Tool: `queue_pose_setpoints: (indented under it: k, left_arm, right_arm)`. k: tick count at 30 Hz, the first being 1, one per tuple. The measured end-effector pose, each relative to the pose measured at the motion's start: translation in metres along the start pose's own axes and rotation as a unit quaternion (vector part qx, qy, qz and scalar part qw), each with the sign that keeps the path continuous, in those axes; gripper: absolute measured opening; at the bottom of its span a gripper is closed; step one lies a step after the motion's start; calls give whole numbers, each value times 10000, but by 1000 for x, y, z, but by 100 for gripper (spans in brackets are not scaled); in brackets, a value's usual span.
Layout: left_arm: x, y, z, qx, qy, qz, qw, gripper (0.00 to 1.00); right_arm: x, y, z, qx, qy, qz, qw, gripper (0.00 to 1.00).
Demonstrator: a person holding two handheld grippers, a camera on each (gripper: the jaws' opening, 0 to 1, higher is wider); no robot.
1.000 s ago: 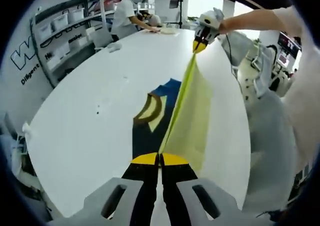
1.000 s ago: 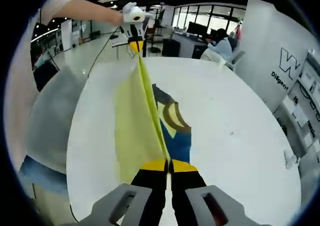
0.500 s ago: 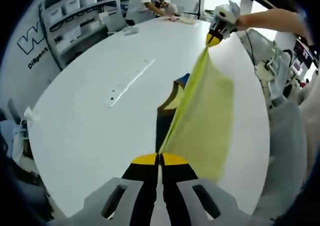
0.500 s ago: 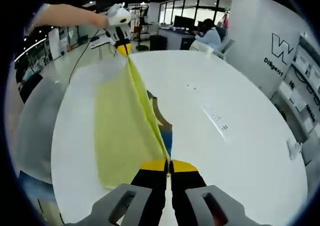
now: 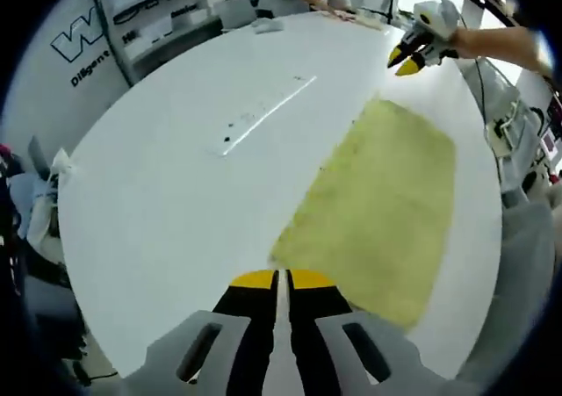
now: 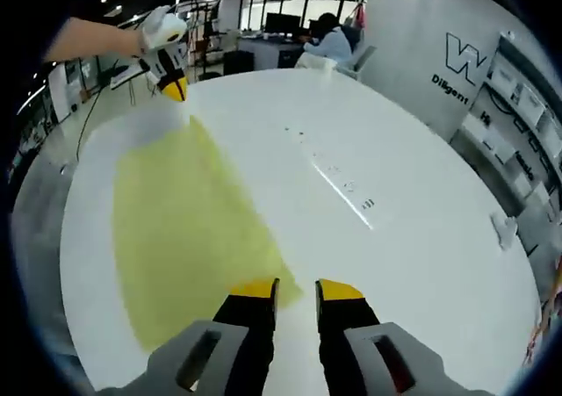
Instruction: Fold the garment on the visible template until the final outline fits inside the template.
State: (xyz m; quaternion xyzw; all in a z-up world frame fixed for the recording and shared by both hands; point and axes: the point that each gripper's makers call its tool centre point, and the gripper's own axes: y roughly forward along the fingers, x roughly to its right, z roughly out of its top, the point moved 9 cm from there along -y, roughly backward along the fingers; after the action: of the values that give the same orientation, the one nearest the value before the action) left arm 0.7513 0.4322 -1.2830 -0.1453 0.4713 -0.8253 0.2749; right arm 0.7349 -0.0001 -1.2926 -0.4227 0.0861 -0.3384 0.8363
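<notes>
Your yellow garment (image 5: 382,207) lies flat on the white table (image 5: 176,194), spread as one rectangular panel. In the left gripper view it runs from just ahead of your left gripper (image 5: 281,279) out toward 1 o'clock; its near corner sits close to the yellow jaw tips, and whether it touches them cannot be told. Your left gripper's jaws stand almost together, with only a thin slit between them and no cloth seen in it.

In the right gripper view the same garment (image 6: 189,229) stretches from 6 o'clock up toward 11 o'clock. Your right gripper (image 6: 296,290) has its jaws clearly apart, bare table showing between them, and the cloth's near corner lies just beside the left jaw tip.

Each gripper appears in the other's view: the right one (image 5: 406,61) hovers at 1 o'clock past the garment's far edge, the left one (image 6: 173,87) at 11 o'clock just beyond the far corner.

A thin pale strip with small dark marks (image 6: 338,183) lies on the table, well apart from the garment. A seated person (image 6: 332,38) is at the table's far side at 12 o'clock.
</notes>
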Motion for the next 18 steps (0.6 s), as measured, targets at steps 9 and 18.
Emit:
queue_pose_setpoints:
  k: [9, 18]
  left_arm:
    - [17, -16, -29, 138, -204, -179, 9995, 13]
    - [46, -22, -66, 523, -639, -234, 9963, 14]
  right_arm:
    - [-25, -13, -25, 21, 74, 266, 9996, 10]
    - [-65, -23, -52, 359, 423, 315, 9980, 12]
